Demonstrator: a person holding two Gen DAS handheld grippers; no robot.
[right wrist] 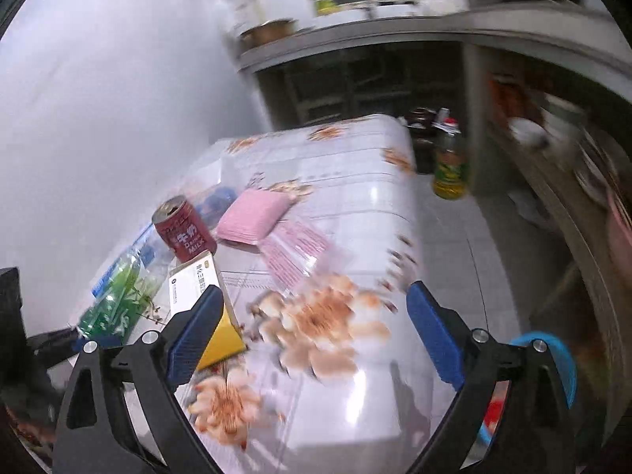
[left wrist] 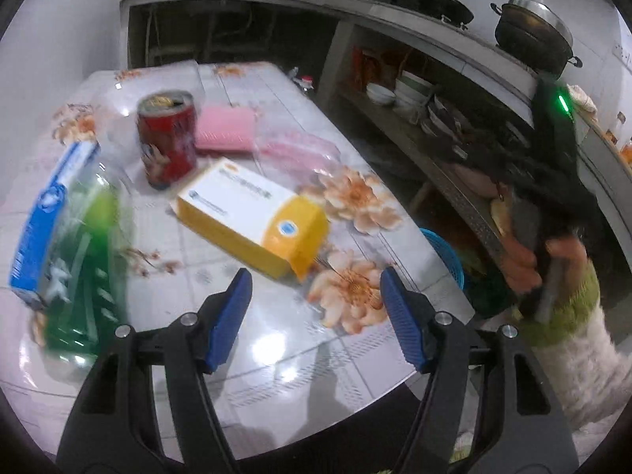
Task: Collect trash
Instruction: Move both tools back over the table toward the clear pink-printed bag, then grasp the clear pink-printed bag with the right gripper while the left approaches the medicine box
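Observation:
A floral-covered table (left wrist: 276, 355) holds a red drink can (left wrist: 168, 144), a white and yellow carton (left wrist: 252, 217), a green plastic bottle (left wrist: 79, 264) lying on its side, a pink pack (left wrist: 225, 128) and a clear wrapper (left wrist: 294, 154). My left gripper (left wrist: 316, 296) is open and empty above the table's near edge, just short of the carton. My right gripper (right wrist: 312, 324) is open and empty over the table; its left finger overlaps the carton (right wrist: 197, 280). The can (right wrist: 183, 229), bottle (right wrist: 118, 300), pink pack (right wrist: 252, 217) and wrapper (right wrist: 294, 252) also show in the right wrist view.
A blue basket (left wrist: 448, 252) sits on the floor right of the table and shows in the right wrist view (right wrist: 553, 351). Kitchen shelves with bowls (left wrist: 410, 87) and pots (left wrist: 533, 35) run along the right. An oil bottle (right wrist: 448, 166) stands on the floor.

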